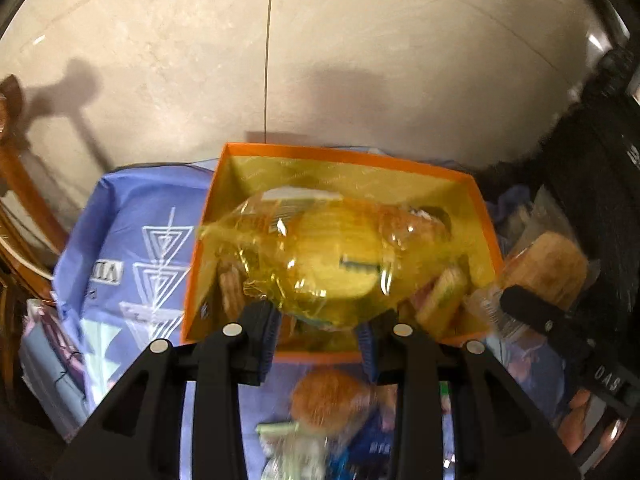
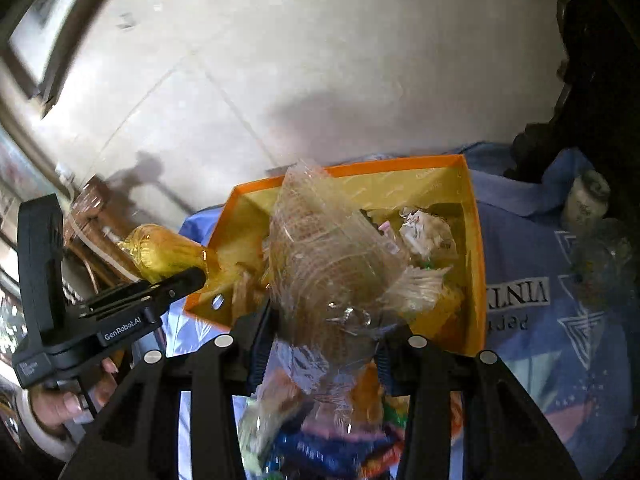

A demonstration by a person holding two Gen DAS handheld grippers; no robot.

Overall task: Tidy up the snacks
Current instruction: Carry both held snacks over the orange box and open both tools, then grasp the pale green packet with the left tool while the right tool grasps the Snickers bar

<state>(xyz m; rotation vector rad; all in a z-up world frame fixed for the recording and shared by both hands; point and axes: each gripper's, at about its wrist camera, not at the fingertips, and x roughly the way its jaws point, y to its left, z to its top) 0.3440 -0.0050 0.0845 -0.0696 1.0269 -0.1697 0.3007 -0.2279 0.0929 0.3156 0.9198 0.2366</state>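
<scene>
The blue printed cloth (image 1: 132, 216) covers the table and carries all items. The orange box (image 1: 340, 154) stands on it, open at the top, with an orange rim and a yellow lining.

The box holds several wrapped snacks. A stack of round biscuits (image 1: 230, 284) leans at its left wall. A green-labelled packet (image 1: 444, 292) lies at the right. The remaining contents are too blurred to name.

The yellow packet (image 1: 332, 256) is a glossy, translucent cellophane wrap around a rounded pale snack. It hangs above the box interior. In the left wrist view its long axis runs crosswise, from left to right. The left tongs (image 1: 318, 320) are clamped on its near edge.

The clear packet (image 2: 320, 248) is a crinkled transparent wrap around a brown snack with a waffle-like grid. Its long axis runs away from the tongs. Its far end reaches over the far rim of the box. The right tongs (image 2: 324, 332) are clamped on its near end.

Loose snacks (image 1: 332, 400) lie on the cloth in front of the box, below both tongs. They include a round brown wrapped item and blue packets.

A hand (image 2: 60, 404) grips the handle of the left tongs.
</scene>
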